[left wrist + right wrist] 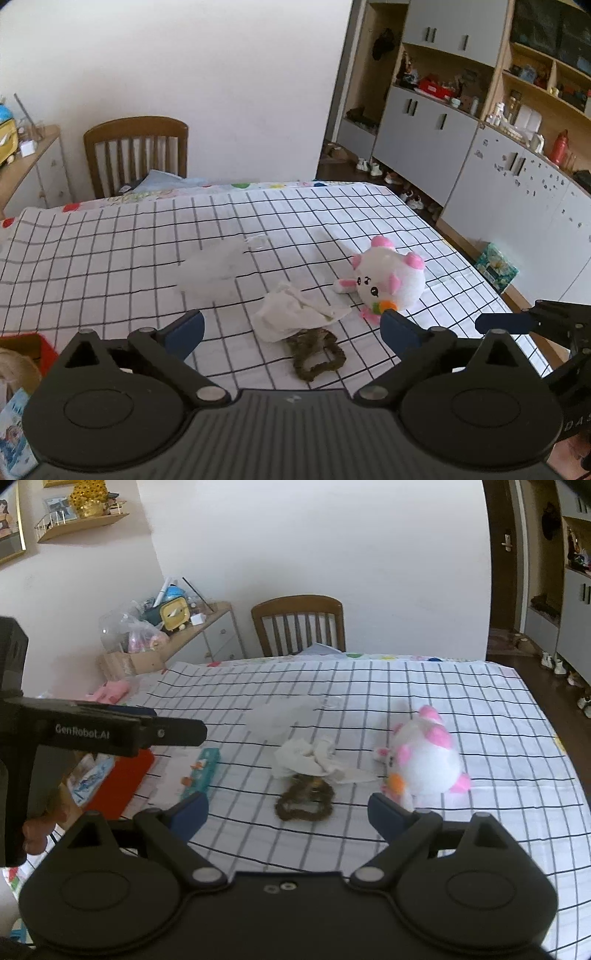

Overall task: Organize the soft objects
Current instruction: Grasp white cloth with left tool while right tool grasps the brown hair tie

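On the checked tablecloth [110, 240], closest to you, both grippers are hovering with nothing between the fingers. The left gripper [291, 326] is holding its jaws spread wide, and the right gripper [288, 810] is doing the same.

Just ahead of them the brown scrunchie [316, 354] is lying flat, and the crumpled white cloth [295, 314] is resting partly on its far edge. If you are closing on the scrunchie now, you are probably catching a corner of the cloth too, because the two are touching. The cloth is looking thin and limp, so it is likely dragging along or slipping out. The tablecloth is also loose, and a low pinch is risking a fold of it.

To the right of the cloth, the white and pink plush toy [391, 275] is lying on its side, with the face turned toward you. It is looking round and squashy, so narrow fingers are perhaps sliding off it or only nipping an ear.

A little farther, a clear plastic bag [214, 264] is lying flat and almost invisible on the pattern; you are easily missing it. At the left edge a red box [122, 782] is sitting, maybe the place for these things, but I cannot tell.
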### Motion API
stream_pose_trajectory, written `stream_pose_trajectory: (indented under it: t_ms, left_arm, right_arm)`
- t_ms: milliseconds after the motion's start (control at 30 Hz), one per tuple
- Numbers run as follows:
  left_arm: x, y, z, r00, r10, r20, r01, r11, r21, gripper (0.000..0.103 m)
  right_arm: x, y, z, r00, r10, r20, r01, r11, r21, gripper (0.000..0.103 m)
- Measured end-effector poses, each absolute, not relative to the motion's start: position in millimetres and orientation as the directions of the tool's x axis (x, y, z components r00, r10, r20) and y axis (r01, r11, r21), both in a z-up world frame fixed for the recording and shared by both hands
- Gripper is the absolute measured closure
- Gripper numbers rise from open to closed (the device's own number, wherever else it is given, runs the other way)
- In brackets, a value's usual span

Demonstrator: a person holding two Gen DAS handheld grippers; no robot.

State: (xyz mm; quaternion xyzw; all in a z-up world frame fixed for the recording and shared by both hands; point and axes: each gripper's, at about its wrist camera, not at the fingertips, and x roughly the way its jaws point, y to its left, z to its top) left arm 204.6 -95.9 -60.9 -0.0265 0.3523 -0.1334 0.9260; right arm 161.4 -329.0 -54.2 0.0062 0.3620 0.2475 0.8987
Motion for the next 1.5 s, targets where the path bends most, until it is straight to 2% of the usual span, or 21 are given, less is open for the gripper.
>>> stream_pose_trajectory:
  t_ms: [200, 400, 633, 1033, 1200, 1500]
  left_arm:
    - [223, -115, -73, 0.684, -0.273, -0.677, 0.268, 0.956, -0.115, 0.001]
    - [244, -114, -82, 0.663, -0.355, -0.659, 0.282, 0.934, -0.219, 0.001]
    - [264, -120, -98, 0.668, -0.341, -0.662, 0.304, 0.936, -0.175, 0.001]
    - [301, -139, -139, 0.618, -0.303, -0.725, 0.359, 0.930, -0.081, 0.001]
    - [317, -143, -156, 0.588, -0.274, -0.761, 0.353, 0.933, -0.063, 0.001]
    - [332, -145, -174, 0.551, -0.253, -0.795, 0.354, 0.934, -0.052, 0.002]
  right_arm:
    - [169, -337, -68, 0.610, 0.434, -0.663, -0.439, 0.882, 0.174, 0.010]
    - [185, -332, -85, 0.584, 0.432, -0.687, -0.458, 0.874, 0.161, 0.011]
    - [209, -318, -108, 0.575, 0.396, -0.716, -0.441, 0.887, 0.136, 0.016]
    - [245, -300, -141, 0.556, 0.343, -0.757, -0.410, 0.905, 0.109, 0.037]
    - [255, -292, -153, 0.528, 0.325, -0.785, -0.428, 0.900, 0.084, 0.051]
    - [264, -280, -163, 0.514, 0.312, -0.799, -0.455, 0.889, 0.055, 0.062]
